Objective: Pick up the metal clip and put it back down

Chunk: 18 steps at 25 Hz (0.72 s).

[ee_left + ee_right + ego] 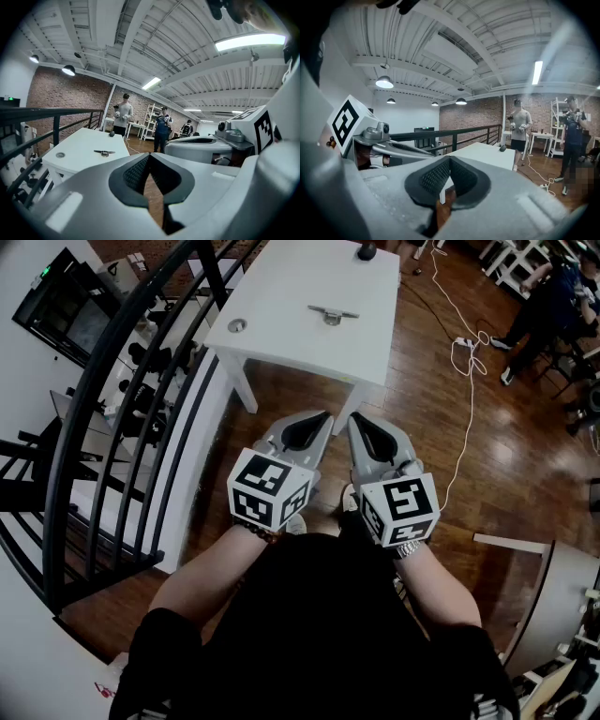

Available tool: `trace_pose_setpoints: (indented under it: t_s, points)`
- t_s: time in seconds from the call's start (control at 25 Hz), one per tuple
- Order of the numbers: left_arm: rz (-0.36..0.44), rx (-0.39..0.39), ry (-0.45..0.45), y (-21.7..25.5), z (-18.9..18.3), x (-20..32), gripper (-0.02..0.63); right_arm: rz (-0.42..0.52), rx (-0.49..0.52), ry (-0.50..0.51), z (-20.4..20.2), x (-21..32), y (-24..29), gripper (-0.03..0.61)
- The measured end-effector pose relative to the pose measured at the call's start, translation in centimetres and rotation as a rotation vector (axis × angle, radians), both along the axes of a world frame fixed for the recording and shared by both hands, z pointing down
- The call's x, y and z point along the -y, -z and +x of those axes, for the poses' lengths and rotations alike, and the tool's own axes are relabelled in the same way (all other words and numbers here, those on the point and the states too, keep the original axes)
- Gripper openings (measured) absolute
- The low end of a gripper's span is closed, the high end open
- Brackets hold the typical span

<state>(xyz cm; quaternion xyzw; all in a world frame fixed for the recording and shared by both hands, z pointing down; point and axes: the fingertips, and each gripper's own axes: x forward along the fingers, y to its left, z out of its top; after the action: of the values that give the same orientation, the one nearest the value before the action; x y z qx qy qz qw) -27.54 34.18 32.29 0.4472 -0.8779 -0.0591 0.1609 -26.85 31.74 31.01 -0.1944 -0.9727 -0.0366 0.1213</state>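
Loft workshop: brick wall, black railing, white table.

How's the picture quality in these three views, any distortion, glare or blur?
Head view: fisheye bends the railing; glare patches on the wood floor; metal clip sharp. Left gripper view: ceiling light blown out. Right gripper view: dark vignetted corners, tube light smeared.
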Motion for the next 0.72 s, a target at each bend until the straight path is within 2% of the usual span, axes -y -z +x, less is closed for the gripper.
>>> trace_pose_setpoints:
  t_s: [0.28, 0.52, 0.72]
  points:
    - [-0.008, -0.003, 0.024, -1.4, -2.9, 0.0, 0.014, 0.02, -0.008, 0.028, -3.1, -0.1, -1.6, -0.008]
    - [-0.037, -0.008, 0.06, -2.2, -6.5, 3.2, 0.014, 0.024, -0.02, 0.07, -7.0, 2.9, -2.6, -0.008]
    - [-0.066, -0.044, 0.105, -3.2, -9.8, 6.8, 0.014, 0.033, -0.054, 0.137, -10.4, 6.3, -3.3, 0.014]
